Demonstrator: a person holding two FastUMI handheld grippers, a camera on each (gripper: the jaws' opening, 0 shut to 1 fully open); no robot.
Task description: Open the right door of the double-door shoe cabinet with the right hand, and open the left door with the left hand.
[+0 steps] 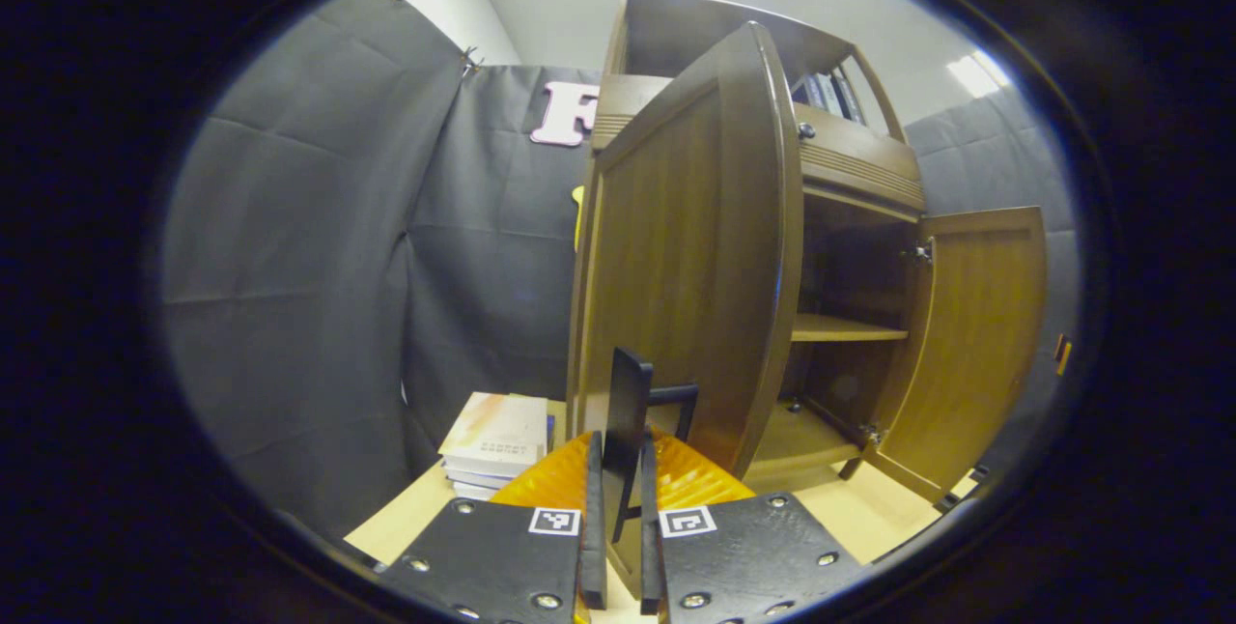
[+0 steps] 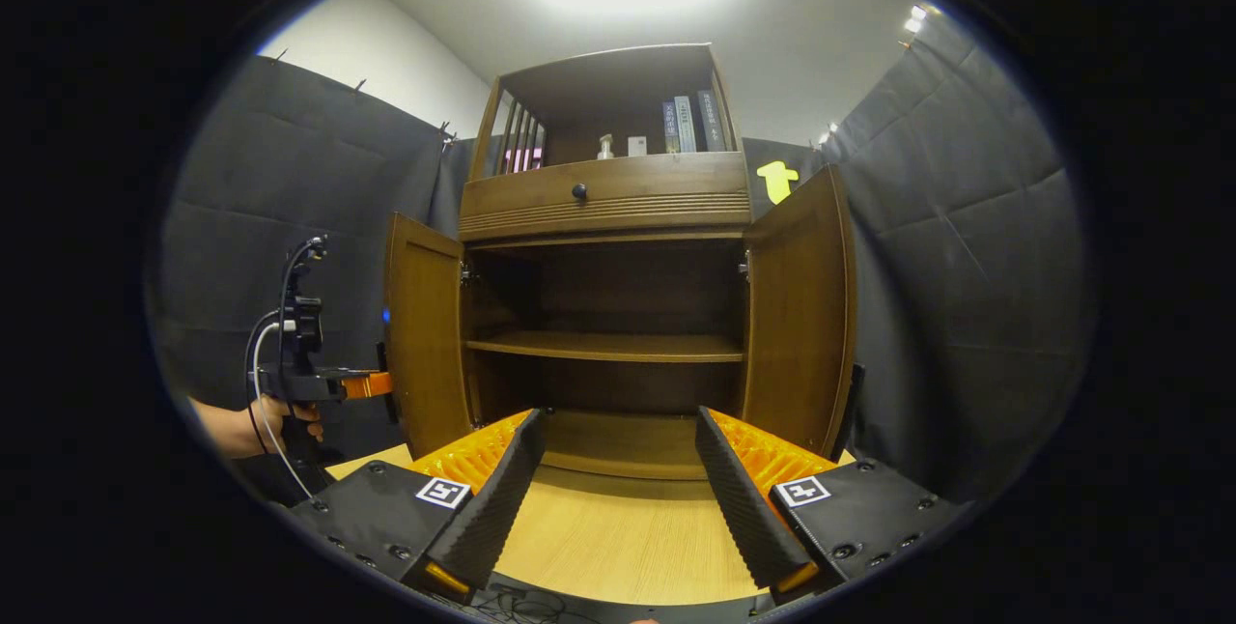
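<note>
The wooden shoe cabinet [image 2: 603, 194] stands on a light table with both doors swung open. In the left gripper view the left door [image 1: 686, 247] is close in front, and my left gripper [image 1: 619, 498] is shut on its black bar handle [image 1: 628, 402]. The right door [image 1: 975, 334] hangs open farther off. In the right gripper view my right gripper [image 2: 623, 498] is open and holds nothing, back from the cabinet's opening between the left door [image 2: 425, 334] and the right door [image 2: 801, 305]. The left gripper [image 2: 323, 378] and a hand [image 2: 241, 426] show at that left door's outer side.
Inside, a shelf [image 2: 603, 346] is bare. A drawer with a dark knob [image 2: 579, 190] sits above the doors, with books [image 2: 686, 122] on the top shelf. A stack of books [image 1: 492, 440] lies on the table [image 2: 618, 537] left of the cabinet. Black cloth walls close in around.
</note>
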